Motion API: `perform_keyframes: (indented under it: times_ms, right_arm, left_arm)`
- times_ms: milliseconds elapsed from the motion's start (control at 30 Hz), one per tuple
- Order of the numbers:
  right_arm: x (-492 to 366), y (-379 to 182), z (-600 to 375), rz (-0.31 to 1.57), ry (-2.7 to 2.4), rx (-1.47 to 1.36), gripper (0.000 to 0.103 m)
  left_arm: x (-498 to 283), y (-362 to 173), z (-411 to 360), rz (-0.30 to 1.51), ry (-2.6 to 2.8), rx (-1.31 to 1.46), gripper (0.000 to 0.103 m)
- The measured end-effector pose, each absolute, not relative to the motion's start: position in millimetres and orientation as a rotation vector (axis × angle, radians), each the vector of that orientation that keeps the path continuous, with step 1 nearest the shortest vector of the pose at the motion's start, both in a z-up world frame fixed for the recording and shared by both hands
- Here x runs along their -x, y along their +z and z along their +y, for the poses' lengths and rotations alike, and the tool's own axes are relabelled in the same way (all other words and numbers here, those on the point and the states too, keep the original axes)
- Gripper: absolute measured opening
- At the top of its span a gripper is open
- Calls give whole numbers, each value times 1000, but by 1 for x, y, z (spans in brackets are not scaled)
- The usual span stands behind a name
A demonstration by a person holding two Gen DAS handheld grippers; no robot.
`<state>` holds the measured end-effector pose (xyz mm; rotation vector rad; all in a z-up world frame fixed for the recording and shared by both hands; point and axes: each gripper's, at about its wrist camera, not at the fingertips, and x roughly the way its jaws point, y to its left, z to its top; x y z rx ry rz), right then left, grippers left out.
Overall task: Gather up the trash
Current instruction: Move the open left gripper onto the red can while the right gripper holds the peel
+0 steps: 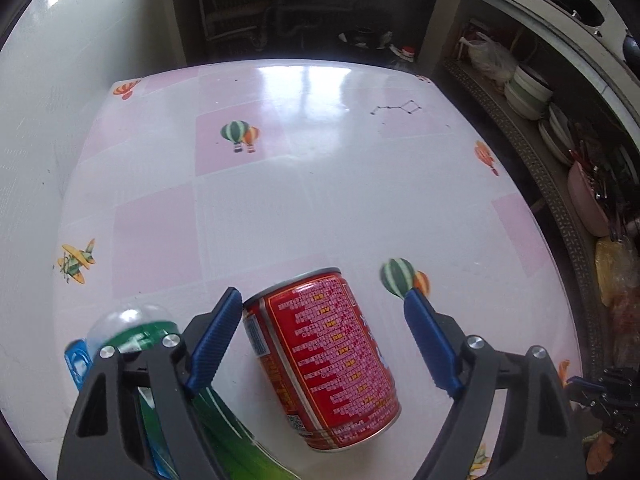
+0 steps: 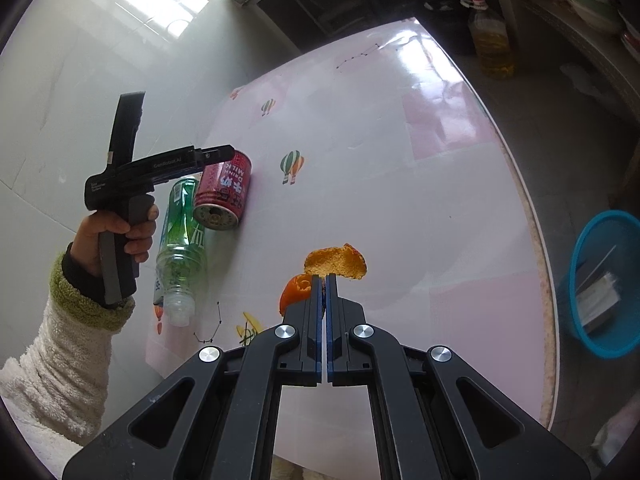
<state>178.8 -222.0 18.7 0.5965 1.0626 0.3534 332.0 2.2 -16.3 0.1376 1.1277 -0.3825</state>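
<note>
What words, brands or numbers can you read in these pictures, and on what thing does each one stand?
"DRINK MILK", upside down, on the red can.
"GenRobot.AI" on the left tool.
Small print on the red can's side: too small to read.
White characters on the green bottle: too blurred to read.
Small label on the left tool's body: too small to read.

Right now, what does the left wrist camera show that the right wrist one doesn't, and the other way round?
Only the left wrist view: its own open gripper straddling the can, and stacked bowls on a shelf. Only the right wrist view: the shut right gripper, orange peel, a blue basin on the floor, and the person's hand. Both: can, green bottle, table.
</note>
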Motion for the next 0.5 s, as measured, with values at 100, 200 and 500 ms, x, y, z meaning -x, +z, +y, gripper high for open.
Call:
perform_keyframes:
  times_ms: [100, 200, 500]
  right_arm:
    - [-178, 18, -222, 1062, 345, -597, 0]
    - [-177, 17, -223, 1061, 331, -594, 0]
    - [-165, 17, -230, 1053, 267, -564, 0]
  left_arm:
    - [-308, -18, -4, 1139, -441, -71, 81]
    - [-285, -21, -11, 1151, -479, -35, 81]
    - [-229, -18, -43, 1053, -505, -105, 81]
